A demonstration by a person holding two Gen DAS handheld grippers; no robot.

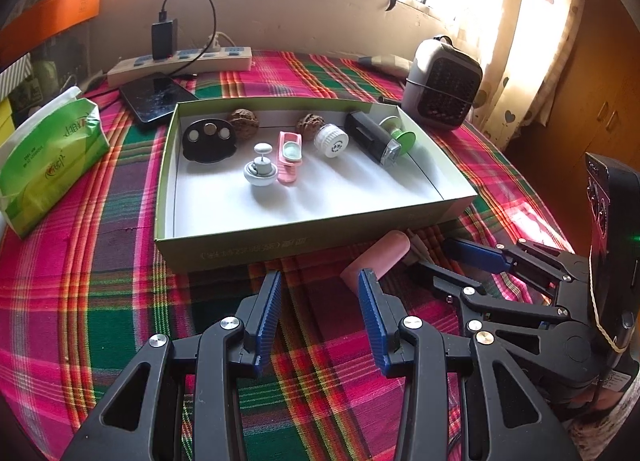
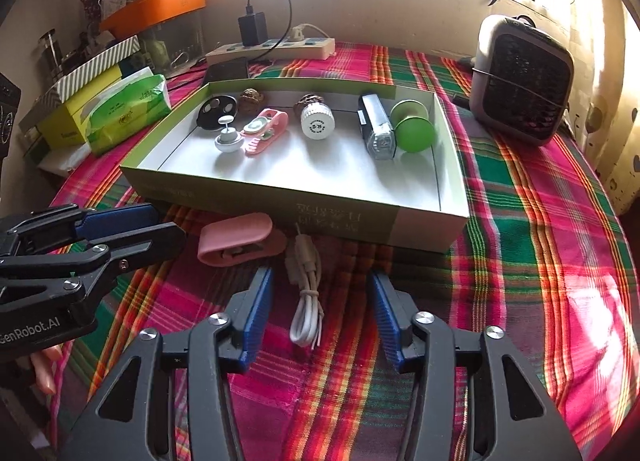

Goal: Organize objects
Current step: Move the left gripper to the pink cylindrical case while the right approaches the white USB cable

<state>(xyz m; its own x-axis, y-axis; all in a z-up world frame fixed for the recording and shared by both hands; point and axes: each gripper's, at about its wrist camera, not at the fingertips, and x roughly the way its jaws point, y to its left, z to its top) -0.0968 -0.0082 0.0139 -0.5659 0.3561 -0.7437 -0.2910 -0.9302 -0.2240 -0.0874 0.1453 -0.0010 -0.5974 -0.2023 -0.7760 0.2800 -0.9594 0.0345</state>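
A green-sided cardboard box (image 1: 280,249) (image 2: 260,191) lies on the plaid cloth and holds several small things: a black holder (image 1: 208,140), two walnuts, a white spinner (image 2: 227,139), a pink clip (image 2: 264,131), a white cap (image 2: 317,121), a black lighter (image 2: 376,132) and a green spool (image 2: 412,131). In front of the box lie a pink case (image 2: 236,239) (image 1: 378,257) and a coiled white cable (image 2: 306,293). My left gripper (image 1: 320,289) is open and empty, the pink case just beyond its right finger. My right gripper (image 2: 320,285) is open, with the cable between its fingers.
A tissue pack (image 1: 48,157) lies left of the box. A phone (image 1: 156,97), a power strip with charger (image 1: 180,61) and a small fan heater (image 1: 442,83) stand behind it. Boxes and an orange tray (image 2: 156,7) crowd the far left. A wooden cabinet is at right.
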